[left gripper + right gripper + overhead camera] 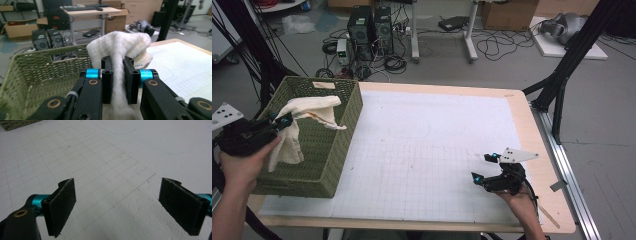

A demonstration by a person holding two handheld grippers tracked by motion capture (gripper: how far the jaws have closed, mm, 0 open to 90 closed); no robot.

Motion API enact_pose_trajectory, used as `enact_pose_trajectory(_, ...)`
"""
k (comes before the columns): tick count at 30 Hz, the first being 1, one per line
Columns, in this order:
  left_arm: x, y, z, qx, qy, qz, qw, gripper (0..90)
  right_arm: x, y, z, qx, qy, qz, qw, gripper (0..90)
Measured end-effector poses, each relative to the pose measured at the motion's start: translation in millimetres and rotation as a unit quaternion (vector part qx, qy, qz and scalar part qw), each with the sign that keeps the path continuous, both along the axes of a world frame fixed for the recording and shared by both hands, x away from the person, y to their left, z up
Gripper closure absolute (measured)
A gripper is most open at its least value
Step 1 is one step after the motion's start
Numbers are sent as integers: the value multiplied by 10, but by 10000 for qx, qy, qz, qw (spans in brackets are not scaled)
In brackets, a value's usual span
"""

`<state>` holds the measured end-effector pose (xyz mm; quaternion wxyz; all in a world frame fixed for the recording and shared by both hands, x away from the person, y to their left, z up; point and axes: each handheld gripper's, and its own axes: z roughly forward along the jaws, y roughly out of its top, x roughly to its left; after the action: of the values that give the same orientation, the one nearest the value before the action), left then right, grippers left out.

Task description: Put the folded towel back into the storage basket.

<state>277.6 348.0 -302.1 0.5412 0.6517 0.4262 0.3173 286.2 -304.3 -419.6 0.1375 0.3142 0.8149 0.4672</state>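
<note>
A cream towel [314,112] hangs over the green woven basket [343,137] at the table's left, one end draped across the basket's right rim. My left gripper [282,121] is shut on the towel [117,50], which bunches up between the two black pads [107,82] above the basket's inside [37,75]. My right gripper [482,169] rests near the table's front right, held by a hand, its jaws wide open. In the right gripper view its pads [62,205] stand far apart over the white gridded mat [112,170] with nothing between them.
The white gridded mat [432,150] covers most of the wooden table [532,135]. A black frame leg [562,80] stands at the table's right edge. Computer towers [369,27], cables and boxes lie on the floor beyond.
</note>
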Motion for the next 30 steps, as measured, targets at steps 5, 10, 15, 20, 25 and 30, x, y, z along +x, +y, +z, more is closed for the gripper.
enact_pose_trajectory(5, 8, 33, -33, 56, 82, 149, 9998, 795, 3, 4, -3, -9, 7, 5, 10000, 136)
enact_pose_trajectory(10, 27, 17, -79, 155, 169, 297, 9993, 794, 5, 3, -2, -4, 14, 9, 10000, 136)
enact_pose_trajectory(15, 52, -3, -133, 226, 289, 444, 9983, 794, 7, -1, -3, 1, 18, 9, 10000, 136)
enact_pose_trajectory(20, 90, -43, -169, 278, 366, 528, 9975, 793, 8, -2, -2, 8, -14, 17, 10000, 136)
enact_pose_trajectory(25, 132, -79, -188, 288, 435, 649, 9965, 793, 6, -8, 2, 38, -7, 12, 10000, 136)
enact_pose_trajectory(30, 186, -87, -220, 278, 529, 749, 9954, 792, 1, -10, 4, 43, 12, 9, 10000, 136)
